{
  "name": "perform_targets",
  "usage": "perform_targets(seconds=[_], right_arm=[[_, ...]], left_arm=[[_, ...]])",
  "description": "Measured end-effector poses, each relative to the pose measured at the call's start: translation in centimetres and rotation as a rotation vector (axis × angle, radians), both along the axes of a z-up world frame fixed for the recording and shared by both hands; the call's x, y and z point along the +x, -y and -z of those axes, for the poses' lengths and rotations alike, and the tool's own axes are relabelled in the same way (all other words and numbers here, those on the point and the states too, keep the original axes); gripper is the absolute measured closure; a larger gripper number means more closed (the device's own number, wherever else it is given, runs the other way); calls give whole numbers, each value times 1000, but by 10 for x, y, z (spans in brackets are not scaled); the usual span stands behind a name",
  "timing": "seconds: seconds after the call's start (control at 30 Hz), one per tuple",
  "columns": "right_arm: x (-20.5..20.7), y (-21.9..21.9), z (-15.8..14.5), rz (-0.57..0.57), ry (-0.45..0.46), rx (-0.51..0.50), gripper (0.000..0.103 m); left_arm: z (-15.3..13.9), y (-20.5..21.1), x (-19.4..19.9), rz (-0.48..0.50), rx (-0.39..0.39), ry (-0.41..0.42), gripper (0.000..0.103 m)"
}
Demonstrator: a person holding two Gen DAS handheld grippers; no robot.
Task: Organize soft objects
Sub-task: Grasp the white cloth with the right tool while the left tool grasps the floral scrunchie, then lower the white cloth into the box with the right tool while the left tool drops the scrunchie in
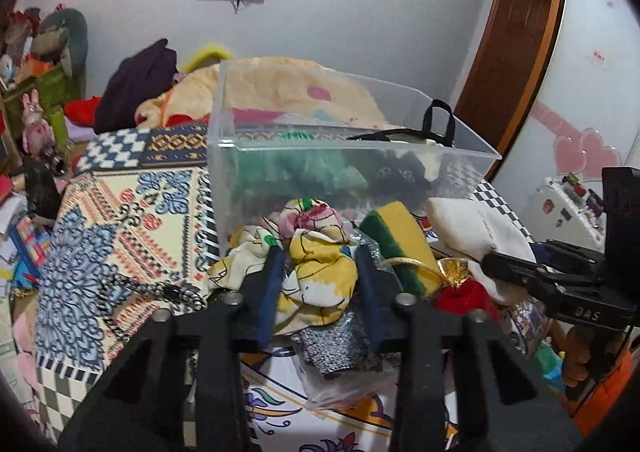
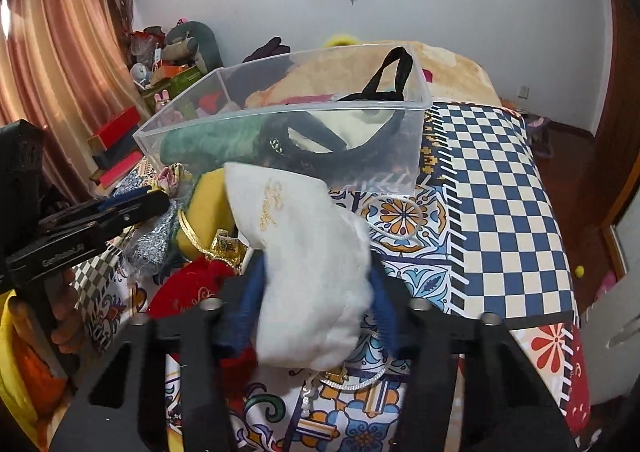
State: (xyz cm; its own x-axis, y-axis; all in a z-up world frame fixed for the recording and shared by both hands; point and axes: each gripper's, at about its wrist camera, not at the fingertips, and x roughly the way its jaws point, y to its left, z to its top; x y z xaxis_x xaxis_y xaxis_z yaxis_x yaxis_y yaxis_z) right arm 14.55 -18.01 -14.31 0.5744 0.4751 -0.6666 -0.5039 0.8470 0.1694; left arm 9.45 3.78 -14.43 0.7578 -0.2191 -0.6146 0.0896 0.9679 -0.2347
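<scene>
White pouch [image 2: 304,252] sits clamped between the right gripper [image 2: 316,292] jaws, long axis toward 12 o'clock, where the one clear bin [image 2: 280,120] stands on the bed. Left gripper [image 1: 320,284] jaws close around one yellow cloth [image 1: 316,264]. One sponge [image 1: 400,240] lies at its 1 o'clock.

A bin [image 1: 348,156] stands at twelve o'clock from my left gripper [image 1: 320,288], on the bedspread [image 1: 120,212]. In it lie a bag [image 2: 360,120] toward two o'clock and a plush thing, perhaps a towel [image 1: 320,168], beside it at eleven. Before the bin sits a heap: a scarf [image 1: 316,264] between my left fingers, a sponge [image 1: 400,244] at one o'clock, a pouch [image 2: 312,264] in my right gripper [image 2: 316,312].
</scene>
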Motion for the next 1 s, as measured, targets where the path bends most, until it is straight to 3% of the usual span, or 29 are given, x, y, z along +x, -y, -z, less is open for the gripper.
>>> perform_targets(seconds=[0.17, 0.3, 0.63, 1.0], right_arm=[[-6, 1, -12, -2, 33, 11, 73], [-13, 4, -26, -4, 77, 34, 73], [-16, 8, -58, 25, 156, 115, 73], [11, -9, -86, 44, 248, 139, 73]], left_arm=[[-5, 0, -4, 2, 0, 20, 90], [-14, -1, -11, -2, 4, 50, 95], [-54, -5, -26, -30, -5, 158, 96], [-102, -1, -13, -67, 73, 297, 96]])
